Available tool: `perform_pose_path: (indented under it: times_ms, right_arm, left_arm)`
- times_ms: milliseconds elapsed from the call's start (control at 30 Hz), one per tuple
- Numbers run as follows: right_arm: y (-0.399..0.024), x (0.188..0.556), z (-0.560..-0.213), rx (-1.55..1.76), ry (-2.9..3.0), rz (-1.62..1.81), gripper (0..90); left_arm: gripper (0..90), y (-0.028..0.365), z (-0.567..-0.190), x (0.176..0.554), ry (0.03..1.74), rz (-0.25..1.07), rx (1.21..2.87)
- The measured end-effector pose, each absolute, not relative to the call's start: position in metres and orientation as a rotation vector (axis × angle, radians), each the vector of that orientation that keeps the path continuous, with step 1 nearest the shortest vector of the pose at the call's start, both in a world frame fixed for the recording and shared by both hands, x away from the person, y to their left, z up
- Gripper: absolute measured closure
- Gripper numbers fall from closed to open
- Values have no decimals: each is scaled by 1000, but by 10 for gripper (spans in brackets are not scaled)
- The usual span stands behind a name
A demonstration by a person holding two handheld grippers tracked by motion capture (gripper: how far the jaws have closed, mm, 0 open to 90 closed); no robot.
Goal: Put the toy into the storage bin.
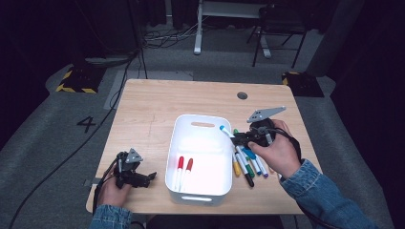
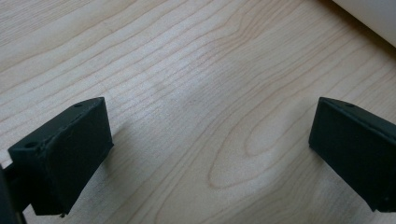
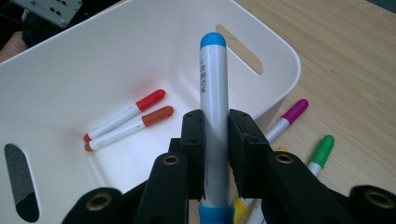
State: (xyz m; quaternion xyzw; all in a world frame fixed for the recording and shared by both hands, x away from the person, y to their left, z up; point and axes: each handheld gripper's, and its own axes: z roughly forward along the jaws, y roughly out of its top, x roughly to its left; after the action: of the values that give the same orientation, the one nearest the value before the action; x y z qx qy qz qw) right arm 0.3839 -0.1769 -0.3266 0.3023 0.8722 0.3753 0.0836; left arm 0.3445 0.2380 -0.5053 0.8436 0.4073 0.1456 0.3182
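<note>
My right gripper (image 1: 239, 138) (image 3: 215, 135) is shut on a white marker with a blue cap (image 1: 226, 131) (image 3: 213, 93), held above the right rim of the white bin (image 1: 172, 157) (image 3: 280, 51). Two white markers lie side by side on the bin's floor, one red-capped (image 1: 180, 167) (image 3: 128, 112) and one orange-capped (image 1: 187, 169) (image 3: 133, 125). Several more markers (image 1: 248, 164) lie on the table right of the bin, among them a purple-capped one (image 3: 290, 116) and a green-capped one (image 3: 320, 153). My left gripper (image 1: 143, 179) (image 2: 205, 154) rests open near the table's front left, bare wood between its jaws.
The wooden table (image 1: 153, 109) has bare room behind and left of the bin. A round grommet (image 1: 242, 95) sits near its far edge. Beyond it, the floor holds cables, a desk leg and a chair.
</note>
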Motion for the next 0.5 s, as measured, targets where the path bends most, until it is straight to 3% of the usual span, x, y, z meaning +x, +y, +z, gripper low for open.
perform_pose_path:
  times_ms: [500]
  right_arm:
    - [-143, 381, -324, 811, 2658, 1141, 772]
  left_arm:
    - [0, 237, -506, 344, 1075, 368, 2213]
